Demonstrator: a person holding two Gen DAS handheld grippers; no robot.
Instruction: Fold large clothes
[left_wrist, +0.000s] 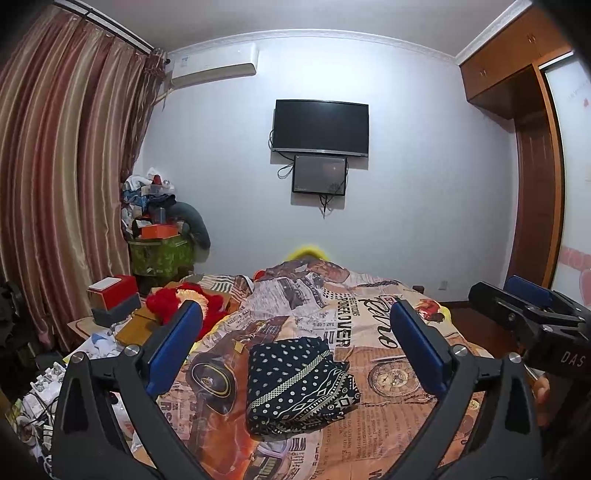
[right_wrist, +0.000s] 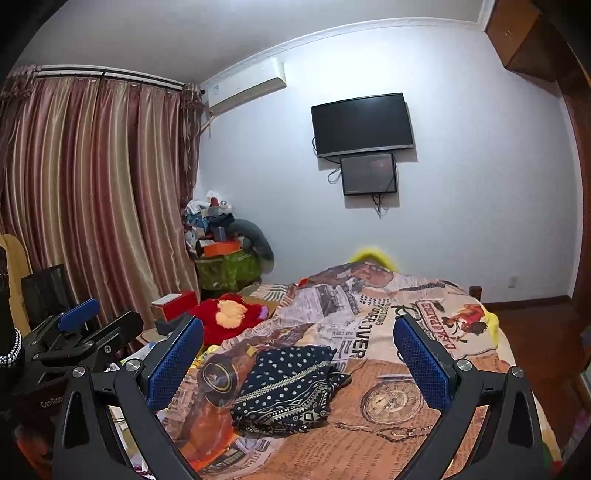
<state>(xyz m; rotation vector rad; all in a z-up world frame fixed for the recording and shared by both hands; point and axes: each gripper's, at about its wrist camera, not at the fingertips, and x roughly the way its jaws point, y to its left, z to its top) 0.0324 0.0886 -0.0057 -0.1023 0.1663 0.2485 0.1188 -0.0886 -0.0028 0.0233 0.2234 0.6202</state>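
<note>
A dark navy garment with white dots and patterned bands (left_wrist: 299, 384) lies folded into a compact stack on the bed (left_wrist: 388, 424). The right wrist view shows the same garment (right_wrist: 284, 387) a little left of centre. My left gripper (left_wrist: 295, 343) is held above and in front of it, open, with nothing between its blue pads. My right gripper (right_wrist: 298, 354) is also open and empty, raised over the bed. The right gripper (left_wrist: 532, 306) shows at the right edge of the left view, and the left gripper (right_wrist: 85, 325) at the left edge of the right view.
The bed carries a newspaper-print cover (right_wrist: 388, 369). A red plush toy (right_wrist: 225, 317) and a red box (left_wrist: 112, 291) lie on the bed's left side. Curtains (left_wrist: 62, 177) hang left, a cluttered pile (left_wrist: 159, 221) fills the corner, a wardrobe (left_wrist: 532, 147) stands right.
</note>
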